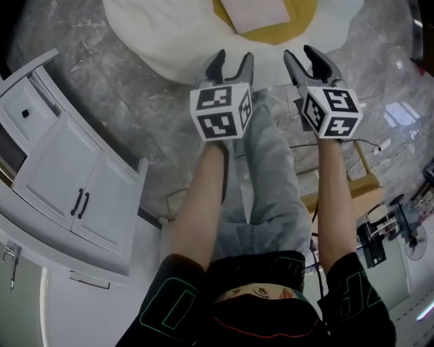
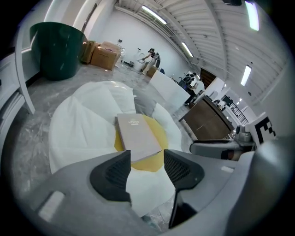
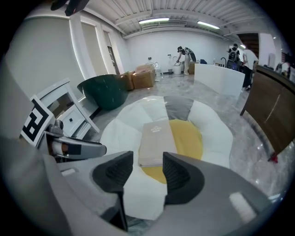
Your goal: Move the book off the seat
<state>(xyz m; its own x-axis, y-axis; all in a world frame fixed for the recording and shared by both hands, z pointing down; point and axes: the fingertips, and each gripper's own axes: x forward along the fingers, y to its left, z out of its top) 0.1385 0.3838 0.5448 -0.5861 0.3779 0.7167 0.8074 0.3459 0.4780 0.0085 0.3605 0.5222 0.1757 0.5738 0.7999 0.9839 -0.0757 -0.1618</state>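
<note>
Catching only the near end of the flat beige rectangular book (image 1: 261,13) at the top edge of the head view, lying on the yellow centre of the white flower-shaped cushion seat (image 1: 169,34). Showing the whole cover in both gripper views, along with a dark green round tub chair (image 2: 57,48) and brown cardboard boxes (image 2: 103,54) beyond. Holding the left gripper (image 1: 230,61) and right gripper (image 1: 308,57) side by side above the seat's near edge, both spread and pinching nothing, book lying ahead, untouched.
</note>
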